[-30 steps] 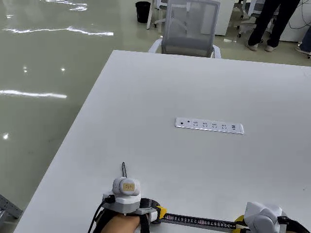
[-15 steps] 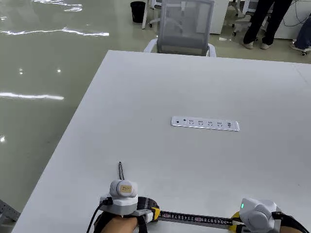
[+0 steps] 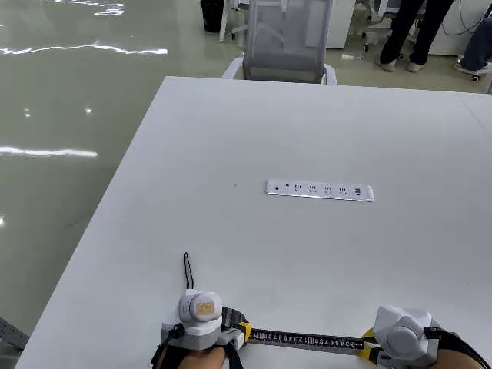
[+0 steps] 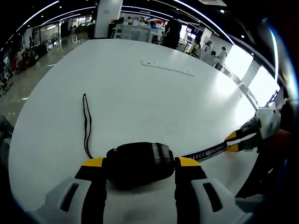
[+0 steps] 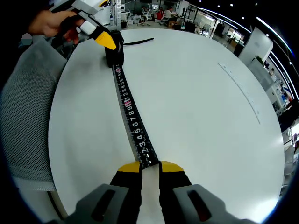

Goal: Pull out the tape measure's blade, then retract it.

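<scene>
**Blade drawn out between 2 grippers**

I am starting at the left gripper (image 3: 240,330), which is sitting at the near edge of the white table (image 3: 231,146). In the left gripper view its 2 yellow-tipped jaws are clamping the black tape case (image 4: 138,158) from both sides, spread about as wide as the case itself. A thin black cord (image 4: 86,123) is trailing from the case across the table, ahead of this gripper and slightly to its left. In the right gripper view a hand (image 5: 51,21) is wrapping the left gripper's handle.

Moving right, the blade (image 3: 307,340) is running out of the case in a straight line, low over the table. I cannot tell whether it is touching the surface. Its black face is showing white numerals, and in the right gripper view I am reading 2 through 9 along it, counting away from the jaws.

The right gripper (image 5: 150,167) is pinching the blade's free end, its jaws standing narrow with only a slim gap between the yellow tips. It is sitting well apart from the left gripper, with the blade bridging the 2.

Ahead of both grippers a white power strip (image 3: 319,190) is lying flat mid-table, well apart from the tape. Beyond the table's far edge a grey chair (image 3: 286,38) is standing.
</scene>
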Demonstrator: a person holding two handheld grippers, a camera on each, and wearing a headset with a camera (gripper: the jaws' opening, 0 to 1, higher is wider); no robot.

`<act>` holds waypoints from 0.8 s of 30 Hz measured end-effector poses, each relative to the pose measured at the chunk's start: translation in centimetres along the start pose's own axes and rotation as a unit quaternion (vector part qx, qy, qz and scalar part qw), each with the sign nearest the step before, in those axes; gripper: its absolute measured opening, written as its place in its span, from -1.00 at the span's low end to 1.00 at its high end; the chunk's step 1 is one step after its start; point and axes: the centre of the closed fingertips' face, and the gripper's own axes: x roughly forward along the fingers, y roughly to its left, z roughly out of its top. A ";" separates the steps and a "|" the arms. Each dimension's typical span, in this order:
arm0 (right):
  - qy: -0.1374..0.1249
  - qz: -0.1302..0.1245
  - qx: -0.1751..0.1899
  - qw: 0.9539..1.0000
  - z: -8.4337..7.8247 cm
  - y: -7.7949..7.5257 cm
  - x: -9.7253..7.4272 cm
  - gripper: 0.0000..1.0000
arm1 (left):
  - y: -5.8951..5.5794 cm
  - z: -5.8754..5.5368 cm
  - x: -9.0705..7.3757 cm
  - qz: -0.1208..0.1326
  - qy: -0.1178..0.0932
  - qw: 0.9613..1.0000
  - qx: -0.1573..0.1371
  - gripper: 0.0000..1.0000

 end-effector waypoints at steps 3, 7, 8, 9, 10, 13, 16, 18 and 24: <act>0.000 -0.001 0.001 1.000 0.0 0.0 0.0 -0.77 | -0.1 0.1 -0.2 0.007 -0.008 1.000 0.009 0.11; 0.001 -0.002 0.000 1.000 -0.1 0.0 -0.1 -0.77 | -0.1 0.2 -0.2 0.013 -0.013 1.000 0.020 0.09; 0.001 -0.001 0.000 1.000 0.0 0.0 -0.1 -0.77 | -0.1 0.2 -0.2 0.014 -0.013 1.000 0.021 0.09; 0.002 -0.001 0.000 1.000 0.0 0.1 -0.1 -0.77 | -0.1 0.2 -0.2 0.016 -0.016 0.999 0.026 0.09; 0.002 -0.001 0.000 1.000 0.0 0.1 -0.1 -0.77 | -0.1 0.2 -0.3 0.016 -0.018 0.999 0.028 0.09; 0.003 0.000 -0.002 1.000 0.0 0.1 0.0 -0.78 | -0.2 0.3 -0.4 0.019 -0.029 0.998 0.047 0.09; 0.003 0.000 -0.001 1.000 0.0 0.1 -0.1 -0.78 | -0.3 0.6 -0.4 0.023 -0.036 0.997 0.062 0.09; 0.003 0.000 -0.001 1.000 0.0 0.1 -0.1 -0.78 | -0.2 0.6 -0.4 0.023 -0.036 0.997 0.064 0.09; 0.004 0.002 -0.001 1.000 0.1 0.2 0.0 -0.78 | -0.2 0.7 -0.4 0.023 -0.038 0.996 0.074 0.07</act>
